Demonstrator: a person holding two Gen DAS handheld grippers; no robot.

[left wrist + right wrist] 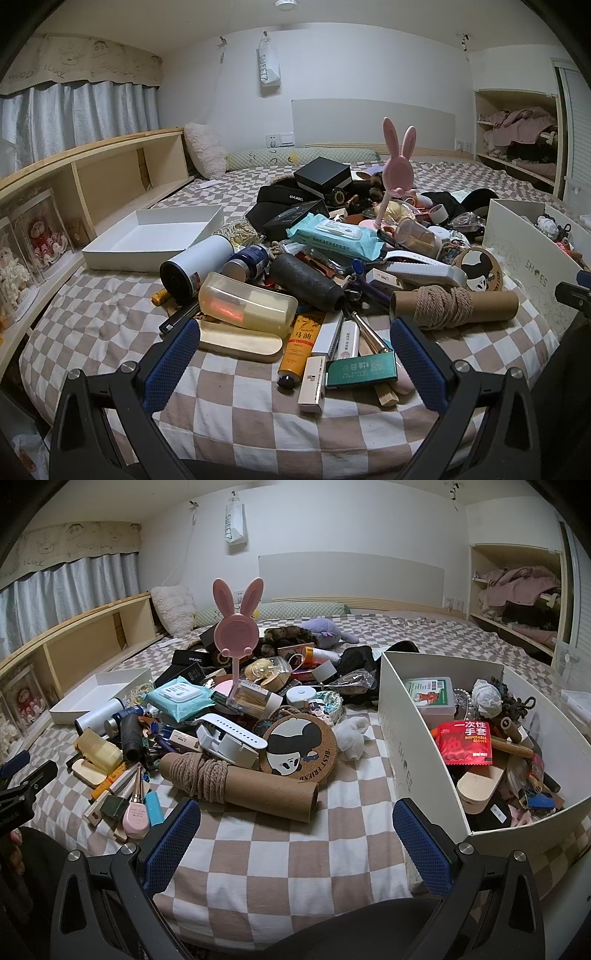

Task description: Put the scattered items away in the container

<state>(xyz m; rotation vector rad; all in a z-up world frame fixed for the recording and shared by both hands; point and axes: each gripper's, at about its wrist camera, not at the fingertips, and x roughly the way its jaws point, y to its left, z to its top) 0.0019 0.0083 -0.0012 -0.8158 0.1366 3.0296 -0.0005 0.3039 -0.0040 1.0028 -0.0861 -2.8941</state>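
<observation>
A heap of scattered items lies on the checkered bed (pixel 236 413). In the left wrist view my left gripper (pixel 295 339) is open and empty, just short of an orange tube (pixel 297 343), a green box (pixel 362 371) and a translucent yellow case (pixel 247 304). A cardboard tube wound with rope (pixel 454 302) lies to its right. In the right wrist view my right gripper (pixel 295 819) is open and empty, in front of the same rope tube (pixel 240 779) and a cork coaster (pixel 301 751). The white shoe box container (pixel 417 746) stands at the right, partly filled.
A pink rabbit-eared stand (pixel 234 627) rises upright from the heap. An empty white box lid (pixel 147 240) lies at the left by wooden shelving (pixel 110 177). A wipes pack (pixel 334 234), black boxes (pixel 323 175) and a white flask (pixel 195 267) are in the pile.
</observation>
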